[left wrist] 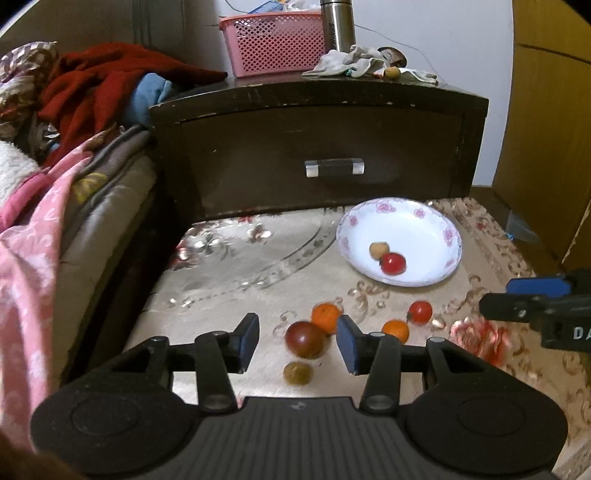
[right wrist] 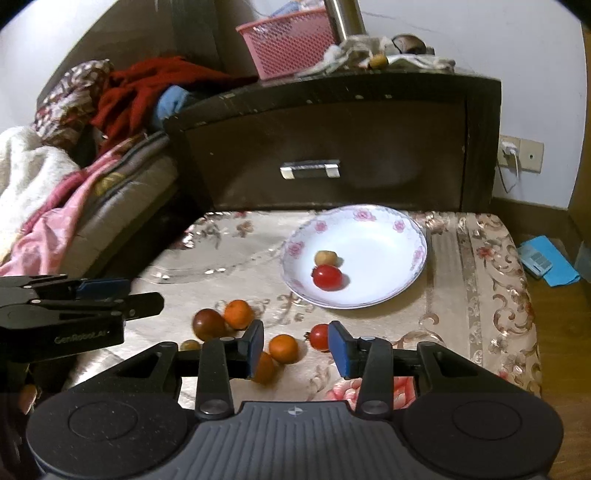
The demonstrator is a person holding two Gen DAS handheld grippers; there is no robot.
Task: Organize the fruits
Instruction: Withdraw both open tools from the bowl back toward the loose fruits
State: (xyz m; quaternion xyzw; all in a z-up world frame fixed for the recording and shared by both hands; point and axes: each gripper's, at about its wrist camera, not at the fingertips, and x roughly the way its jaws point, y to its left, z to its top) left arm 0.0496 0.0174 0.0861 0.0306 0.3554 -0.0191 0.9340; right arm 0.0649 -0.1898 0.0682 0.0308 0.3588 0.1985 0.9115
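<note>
A white floral plate [left wrist: 421,221] [right wrist: 388,243] holds a red tomato [left wrist: 393,263] [right wrist: 327,277] and a small tan fruit [left wrist: 379,250] [right wrist: 325,257]. On the patterned cloth lie a dark red tomato [left wrist: 307,339] [right wrist: 208,324], two oranges [left wrist: 325,316] [left wrist: 396,329] [right wrist: 238,314] [right wrist: 283,348], a small red tomato [left wrist: 420,311] [right wrist: 319,336] and a small brownish fruit [left wrist: 296,373] [right wrist: 190,345]. A third orange [right wrist: 265,367] sits by the right gripper's left finger. My left gripper [left wrist: 297,341] is open above the dark tomato. My right gripper [right wrist: 295,345] is open and empty above an orange.
A dark nightstand [left wrist: 317,147] with a drawer handle stands behind the table, bearing a pink basket [left wrist: 275,44], a steel flask [left wrist: 338,24] and rags. A bed with blankets [left wrist: 44,192] lies left. A blue packet [right wrist: 546,264] lies on the floor right.
</note>
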